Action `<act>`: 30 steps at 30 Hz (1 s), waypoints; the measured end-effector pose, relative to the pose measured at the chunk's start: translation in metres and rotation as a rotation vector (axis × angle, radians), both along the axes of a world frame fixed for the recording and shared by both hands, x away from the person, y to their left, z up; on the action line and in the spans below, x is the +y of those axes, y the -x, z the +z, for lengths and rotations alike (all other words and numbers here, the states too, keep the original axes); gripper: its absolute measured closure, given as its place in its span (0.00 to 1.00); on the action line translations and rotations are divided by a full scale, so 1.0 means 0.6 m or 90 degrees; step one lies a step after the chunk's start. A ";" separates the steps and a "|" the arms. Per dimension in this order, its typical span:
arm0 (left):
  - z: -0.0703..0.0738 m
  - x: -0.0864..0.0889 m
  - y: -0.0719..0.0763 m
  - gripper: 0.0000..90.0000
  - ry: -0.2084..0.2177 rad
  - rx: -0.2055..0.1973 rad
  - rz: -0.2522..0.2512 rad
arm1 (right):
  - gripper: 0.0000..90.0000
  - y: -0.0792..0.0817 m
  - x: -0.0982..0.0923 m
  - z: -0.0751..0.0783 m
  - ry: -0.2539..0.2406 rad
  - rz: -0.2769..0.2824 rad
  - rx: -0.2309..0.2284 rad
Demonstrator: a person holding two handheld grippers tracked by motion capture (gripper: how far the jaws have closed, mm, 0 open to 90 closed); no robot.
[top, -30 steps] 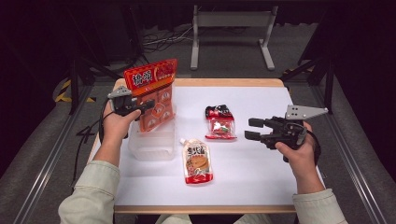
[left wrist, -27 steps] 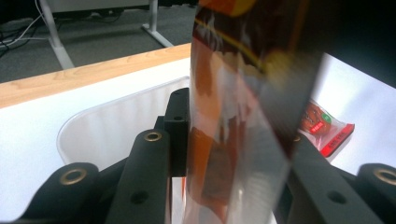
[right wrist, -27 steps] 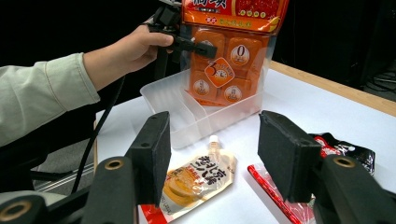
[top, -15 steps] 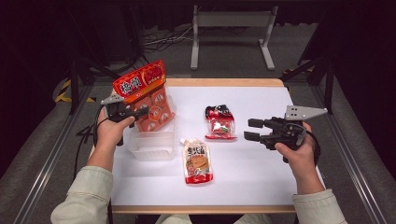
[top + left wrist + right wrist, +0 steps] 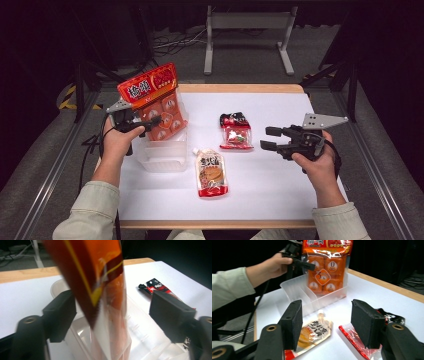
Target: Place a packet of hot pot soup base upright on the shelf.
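The left gripper [image 5: 150, 121] is at the far left of the table, and its jaws have just been opening. The tall orange bag of wrapped snacks [image 5: 155, 102] stands between them, upright and a little tilted, but the black pads [image 5: 60, 313] are now apart from the film on both sides. The lower end of the bag sits inside the clear plastic divided box [image 5: 162, 155], in its far part.

The right gripper [image 5: 270, 138] hovers over the right side of the white table top [image 5: 270, 185], jaws spread, with nothing between them. Near the middle lies a small red packet [image 5: 236, 132], and nearer to the person lies a spouted pouch with an orange picture [image 5: 210, 172], just beside the box.
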State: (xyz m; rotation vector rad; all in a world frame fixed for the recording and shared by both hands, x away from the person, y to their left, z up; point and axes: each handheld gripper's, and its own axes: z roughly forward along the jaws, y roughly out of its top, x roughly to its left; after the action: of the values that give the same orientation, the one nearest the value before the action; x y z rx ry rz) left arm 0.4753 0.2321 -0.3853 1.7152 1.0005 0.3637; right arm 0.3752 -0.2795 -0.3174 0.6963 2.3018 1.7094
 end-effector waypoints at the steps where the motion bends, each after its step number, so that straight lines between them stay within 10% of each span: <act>1: 0.001 0.001 0.002 0.20 -0.006 -0.006 0.002 | 0.48 0.000 0.000 -0.001 -0.001 -0.003 -0.002; 10: 0.004 0.023 0.029 0.08 0.028 -0.032 0.049 | 0.47 -0.002 -0.007 -0.008 0.011 -0.031 -0.005; 18: 0.027 0.038 0.089 0.04 -0.007 -0.081 0.036 | 0.44 -0.004 -0.015 -0.015 0.040 -0.082 -0.032; 30: 0.018 0.046 0.178 0.02 -0.016 -0.082 -0.024 | 0.43 -0.012 -0.025 -0.027 0.036 -0.092 -0.035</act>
State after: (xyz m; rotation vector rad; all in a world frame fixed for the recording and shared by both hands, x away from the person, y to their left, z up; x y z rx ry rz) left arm 0.3688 0.2600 -0.3743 1.7087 0.8728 0.4581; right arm 0.3821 -0.2943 -0.3338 0.7741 2.1952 1.5738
